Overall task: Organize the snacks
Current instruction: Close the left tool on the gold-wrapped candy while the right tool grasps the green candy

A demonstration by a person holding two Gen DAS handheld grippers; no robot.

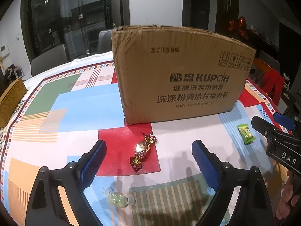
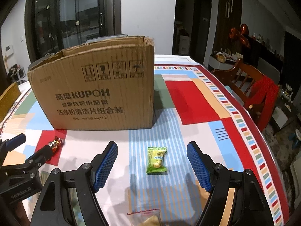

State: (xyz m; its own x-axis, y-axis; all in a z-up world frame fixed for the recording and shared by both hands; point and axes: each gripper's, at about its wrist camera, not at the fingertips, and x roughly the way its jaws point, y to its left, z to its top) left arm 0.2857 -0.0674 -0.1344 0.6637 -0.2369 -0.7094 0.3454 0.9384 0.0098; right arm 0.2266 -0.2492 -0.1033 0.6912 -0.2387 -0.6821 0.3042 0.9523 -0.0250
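- My left gripper (image 1: 148, 162) is spread wide with nothing between its blue pads (image 1: 93, 163); it fills the lower part of the left wrist view, above the patterned tablecloth (image 1: 79, 101).
- Between those fingers, just left of center in that view, I see a foil-wrapped candy (image 1: 142, 151) lying on a red patch of the cloth, touching neither pad.
- At the bottom of the same view, left of center, a pale green clear-wrapped candy (image 1: 118, 197) lies between the gripper's arms, near the left one.
- The cardboard box (image 1: 180, 75) stands upright in the upper center of that view, its top open and its printed side facing me; the foil candy lies just in front of its lower left corner.
- My right gripper (image 2: 152, 163) is also open and holds nothing; it takes up the lower part of the right wrist view.
- A green snack packet (image 2: 156, 160) lies flat on blue-and-white stripes between the right gripper's fingers, apart from both pads.
- In the left wrist view that packet shows at the right of center, beside the tip of the right gripper coming in from the right edge.
- At the bottom edge of the right wrist view, near center, a clear zip bag (image 2: 146, 217) with something yellowish inside is cut off by the frame.
- A wooden chair (image 2: 250, 86) with red cloth over it stands at the right of that view, beyond the table edge.
- A golden woven box (image 1: 9, 101) sits at the left edge of the left wrist view.
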